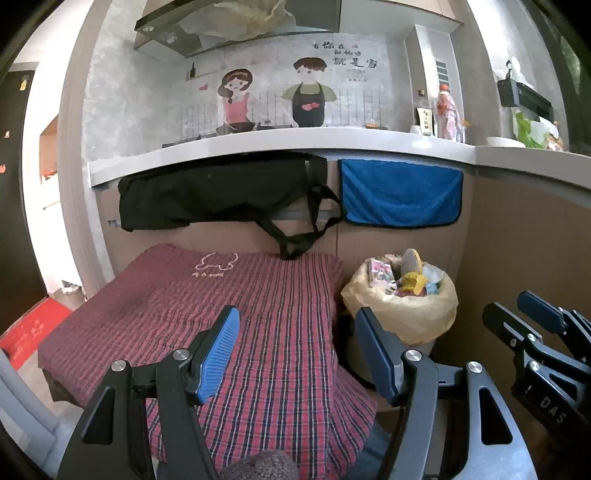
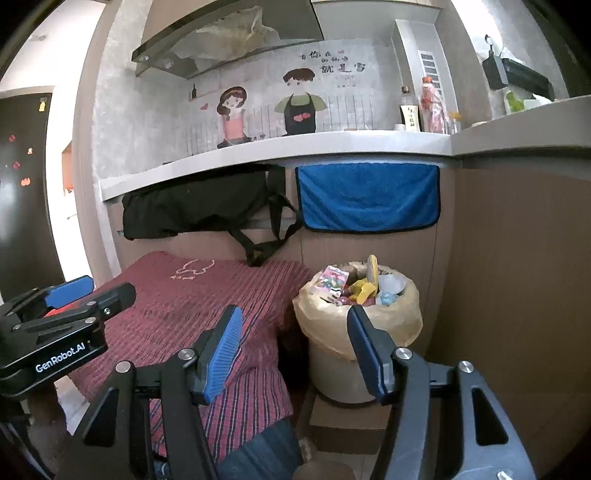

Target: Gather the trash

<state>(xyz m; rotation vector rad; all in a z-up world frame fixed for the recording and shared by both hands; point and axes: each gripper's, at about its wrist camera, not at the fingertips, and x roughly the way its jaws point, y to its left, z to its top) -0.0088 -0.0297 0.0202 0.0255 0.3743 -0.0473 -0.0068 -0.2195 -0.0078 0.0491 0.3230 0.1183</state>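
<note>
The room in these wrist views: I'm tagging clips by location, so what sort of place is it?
Most likely a home kitchen. A range hood hangs above a white countertop carrying bottles, and a lined trash bin full of wrappers stands below it on the floor.

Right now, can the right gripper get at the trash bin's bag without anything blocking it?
Probably yes. The right gripper is open and empty, and the bin bag sits just ahead between its fingers' line of sight, with nothing in between. The checked cloth lies beside it.
</note>
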